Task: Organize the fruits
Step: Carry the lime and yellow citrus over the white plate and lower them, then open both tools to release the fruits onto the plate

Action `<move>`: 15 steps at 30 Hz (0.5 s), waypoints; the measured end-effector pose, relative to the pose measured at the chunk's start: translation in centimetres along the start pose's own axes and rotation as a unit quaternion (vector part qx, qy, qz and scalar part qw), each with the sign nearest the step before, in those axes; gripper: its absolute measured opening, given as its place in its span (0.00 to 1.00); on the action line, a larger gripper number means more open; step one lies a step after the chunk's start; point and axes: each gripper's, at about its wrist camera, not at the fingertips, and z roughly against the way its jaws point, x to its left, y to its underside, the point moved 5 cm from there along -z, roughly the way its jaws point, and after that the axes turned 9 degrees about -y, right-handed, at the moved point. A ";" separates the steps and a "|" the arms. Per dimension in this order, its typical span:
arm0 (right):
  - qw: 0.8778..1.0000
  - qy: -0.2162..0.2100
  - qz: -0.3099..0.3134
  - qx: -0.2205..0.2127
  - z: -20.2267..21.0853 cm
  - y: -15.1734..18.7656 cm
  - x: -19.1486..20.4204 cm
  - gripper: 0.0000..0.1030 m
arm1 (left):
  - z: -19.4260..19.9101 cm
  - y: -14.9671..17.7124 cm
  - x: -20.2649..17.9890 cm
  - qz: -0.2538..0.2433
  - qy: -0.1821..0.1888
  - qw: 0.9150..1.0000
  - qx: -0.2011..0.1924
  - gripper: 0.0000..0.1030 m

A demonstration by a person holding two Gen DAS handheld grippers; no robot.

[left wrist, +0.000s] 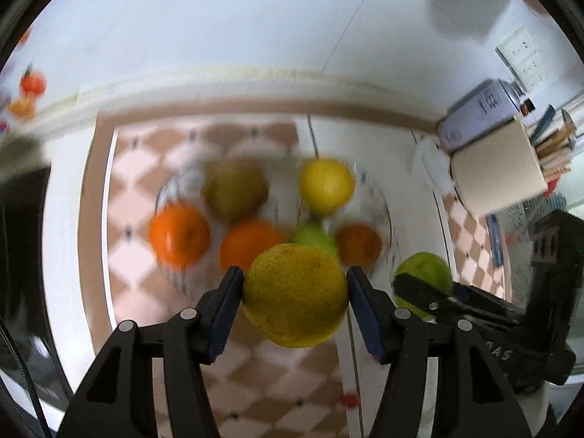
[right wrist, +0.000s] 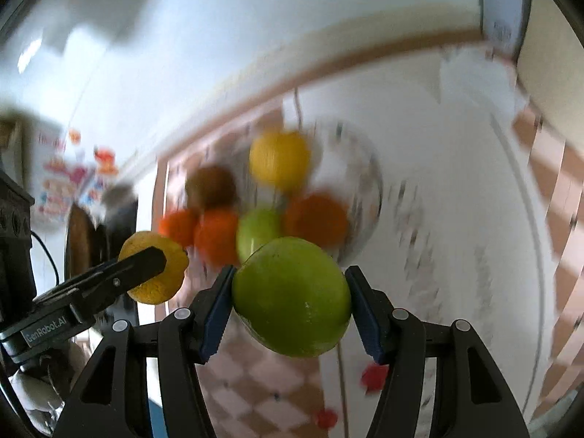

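Note:
My left gripper (left wrist: 295,294) is shut on a yellow-green citrus fruit (left wrist: 295,294) and holds it above the table, in front of a clear glass bowl (left wrist: 381,200). The bowl holds several fruits: oranges (left wrist: 179,233), a brown pear (left wrist: 235,188), a yellow lemon (left wrist: 326,186) and a green fruit (left wrist: 314,237). My right gripper (right wrist: 291,297) is shut on a green apple (right wrist: 291,297), also held above the table near the bowl (right wrist: 368,182). Each gripper shows in the other's view: the right one with its apple (left wrist: 425,272), the left one with its citrus (right wrist: 155,266).
The table has a pink-and-brown checked cloth (left wrist: 255,376) with white borders. A white box (left wrist: 496,175), a lavender bottle (left wrist: 478,113) and books stand at the right against the white wall. Small red bits (right wrist: 372,374) lie on the cloth near me.

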 end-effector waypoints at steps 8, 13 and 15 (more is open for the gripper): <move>0.999 0.018 -0.043 0.003 -3.8 -7.2 -2.4 0.61 | -5.8 -5.2 0.7 -0.006 -0.027 0.998 0.063 0.55; 0.995 0.001 -0.081 0.052 -6.9 -7.1 -4.6 0.83 | -6.9 -6.2 -0.2 -0.015 -0.034 0.997 0.067 0.67; 0.995 0.008 -0.083 0.053 -7.3 -7.0 -4.9 0.96 | -6.9 -6.3 -0.3 -0.017 -0.036 0.997 0.066 0.85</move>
